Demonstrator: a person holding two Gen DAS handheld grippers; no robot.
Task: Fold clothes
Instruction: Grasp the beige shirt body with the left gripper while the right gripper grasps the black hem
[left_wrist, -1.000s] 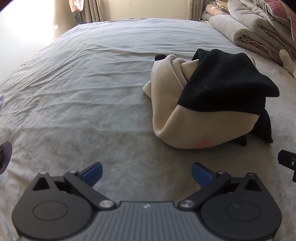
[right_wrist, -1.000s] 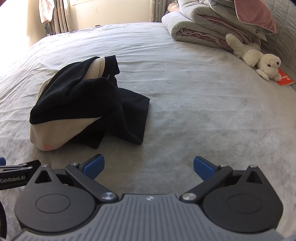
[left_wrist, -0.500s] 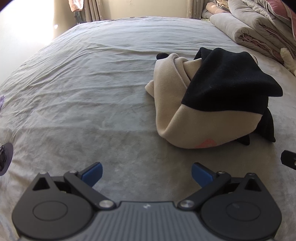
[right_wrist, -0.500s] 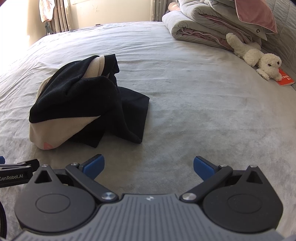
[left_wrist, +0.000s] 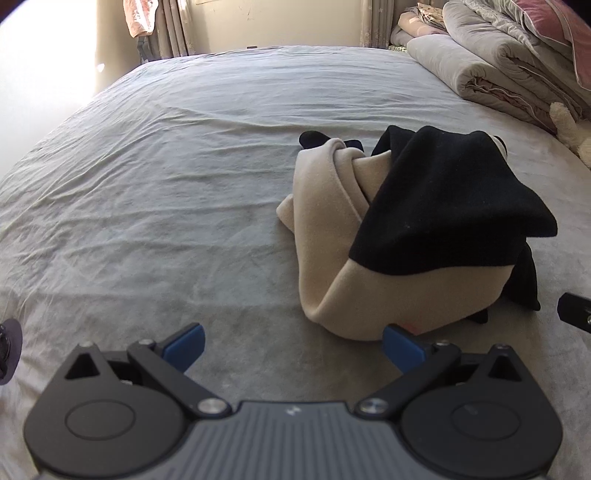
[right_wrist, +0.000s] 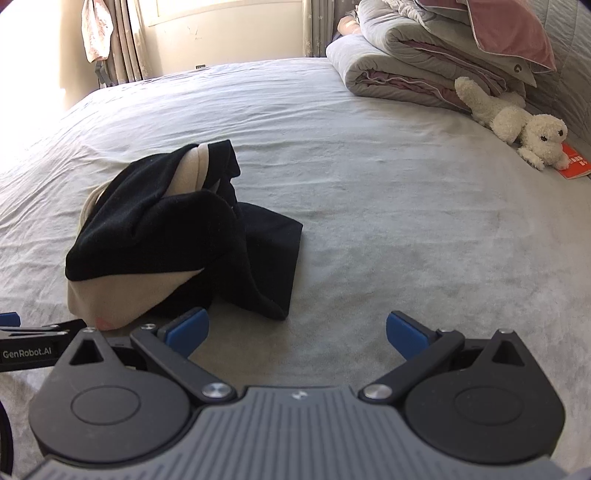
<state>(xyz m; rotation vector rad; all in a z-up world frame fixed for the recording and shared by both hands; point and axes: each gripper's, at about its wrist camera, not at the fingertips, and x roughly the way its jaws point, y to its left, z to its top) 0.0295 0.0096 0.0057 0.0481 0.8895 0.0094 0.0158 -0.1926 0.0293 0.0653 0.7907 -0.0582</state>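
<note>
Clothes (left_wrist: 402, 236) lie bunched on the bed (left_wrist: 166, 206), at my left gripper's (left_wrist: 291, 343) one o'clock and nearer it; right gripper (right_wrist: 297, 328) sees them at ten o'clock. Both spread, empty.

Now closer to the crumpled beige-and-black garment (left_wrist: 402, 236) than a second ago: left claw (left_wrist: 291, 345) with its right pad at the beige hem; right claw (right_wrist: 295, 330) with its left pad near the black fold. More wall above the bed in both views.
</note>
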